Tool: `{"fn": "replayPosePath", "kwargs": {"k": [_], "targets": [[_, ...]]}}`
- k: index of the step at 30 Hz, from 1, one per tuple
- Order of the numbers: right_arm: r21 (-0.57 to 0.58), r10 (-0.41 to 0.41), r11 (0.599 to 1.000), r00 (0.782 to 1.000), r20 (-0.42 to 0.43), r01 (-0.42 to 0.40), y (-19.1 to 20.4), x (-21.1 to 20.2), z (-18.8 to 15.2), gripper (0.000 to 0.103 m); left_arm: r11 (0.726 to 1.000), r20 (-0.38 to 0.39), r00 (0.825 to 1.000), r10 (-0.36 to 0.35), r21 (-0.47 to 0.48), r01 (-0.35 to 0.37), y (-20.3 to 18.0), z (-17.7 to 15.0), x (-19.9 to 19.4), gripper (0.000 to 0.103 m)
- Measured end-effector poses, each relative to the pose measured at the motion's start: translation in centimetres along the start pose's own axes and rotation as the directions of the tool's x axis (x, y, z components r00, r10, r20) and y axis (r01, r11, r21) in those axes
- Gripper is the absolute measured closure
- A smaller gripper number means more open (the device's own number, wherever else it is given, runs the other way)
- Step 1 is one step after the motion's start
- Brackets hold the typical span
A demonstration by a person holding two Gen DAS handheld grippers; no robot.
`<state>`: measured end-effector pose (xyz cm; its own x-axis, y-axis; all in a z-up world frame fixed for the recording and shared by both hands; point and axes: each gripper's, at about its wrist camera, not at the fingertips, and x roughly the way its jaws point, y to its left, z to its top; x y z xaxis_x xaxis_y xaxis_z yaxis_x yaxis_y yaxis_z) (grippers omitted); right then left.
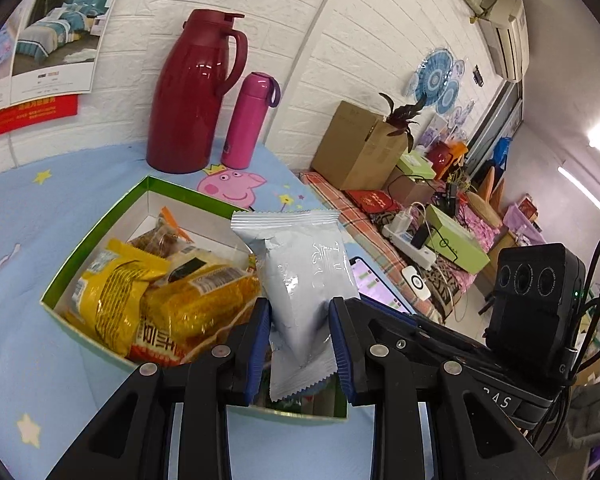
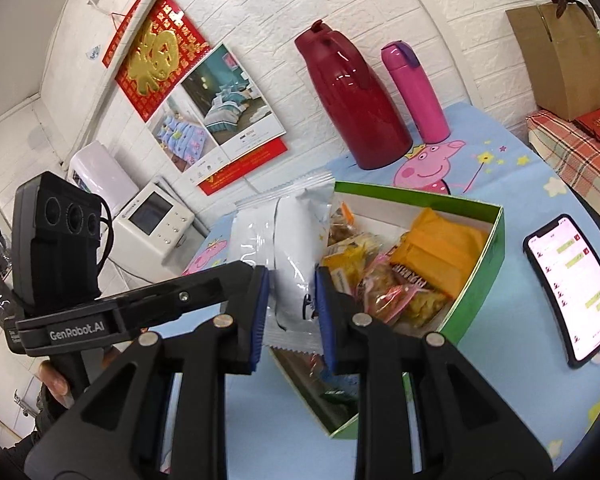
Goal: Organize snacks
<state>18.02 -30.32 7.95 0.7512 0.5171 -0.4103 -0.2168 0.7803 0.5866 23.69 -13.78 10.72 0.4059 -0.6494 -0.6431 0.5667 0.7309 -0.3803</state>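
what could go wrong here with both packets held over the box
1. The green box already looks crowded with yellow packets, so the pale blue packet in the left gripper may perch on top and slide out.
2. The right gripper pinches only the low end of the white packet; it could flop or slip.
3. The phone lies close beside the box, where a stray packet might land.

left wrist: close above green cardboard box (image 1: 88,240), facing wall | right wrist: same | shared: box, dark red plastic jug (image 2: 364,100)
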Motion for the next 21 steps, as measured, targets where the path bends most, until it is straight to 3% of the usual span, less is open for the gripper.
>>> {"fn": "replayPosePath", "kwargs": {"k": [8, 10, 11, 12, 13, 14, 16, 18, 21], "targets": [[0.021, -0.047, 0.999, 0.999, -0.023, 0.047, -4.2, 2.7, 2.2, 0.076, 1.000, -0.049, 0.999, 0.018, -0.016, -0.019, 1.7, 2.6, 5.4, 0.074], [0.022, -0.058, 0.998, 0.998, -0.032, 0.059, -5.0, 3.4, 2.1, 0.076, 0.999, -0.058, 0.997, 0.043, -0.014, -0.044, 2.1, 2.6, 6.4, 0.065], [0.024, -0.070, 0.997, 0.997, -0.040, 0.071, -5.4, 3.7, 2.0, 0.067, 0.998, -0.060, 0.996, 0.065, -0.012, -0.065, 2.4, 2.5, 6.6, 0.048], [0.028, -0.094, 0.995, 0.994, -0.052, 0.096, -5.8, 4.1, 1.9, 0.050, 0.995, -0.054, 0.994, 0.097, -0.018, -0.098, 2.6, 2.4, 6.7, 0.035], [0.036, -0.116, 0.992, 0.992, -0.055, 0.118, -6.2, 4.2, 1.8, 0.043, 0.992, -0.037, 0.992, 0.123, -0.037, -0.124, 3.0, 2.2, 6.5, 0.015], [0.046, -0.120, 0.991, 0.992, -0.048, 0.122, -6.4, 4.1, 1.8, 0.033, 0.988, -0.014, 0.990, 0.140, -0.064, -0.141, 3.4, 2.0, 6.1, 0.011], [0.052, -0.115, 0.992, 0.993, -0.034, 0.116, -6.4, 3.8, 1.9, 0.030, 0.985, -0.004, 0.990, 0.141, -0.095, -0.141, 3.9, 1.8, 5.6, 0.011], [0.043, -0.117, 0.992, 0.993, -0.015, 0.118, -5.9, 3.3, 1.9, 0.020, 0.984, -0.015, 0.989, 0.146, -0.100, -0.147, 4.2, 1.6, 5.1, 0.011], [0.023, -0.124, 0.992, 0.992, -0.005, 0.124, -4.8, 2.7, 1.7, 0.016, 0.981, -0.003, 0.984, 0.177, -0.085, -0.177, 4.0, 1.2, 3.8, 0.011]]}}
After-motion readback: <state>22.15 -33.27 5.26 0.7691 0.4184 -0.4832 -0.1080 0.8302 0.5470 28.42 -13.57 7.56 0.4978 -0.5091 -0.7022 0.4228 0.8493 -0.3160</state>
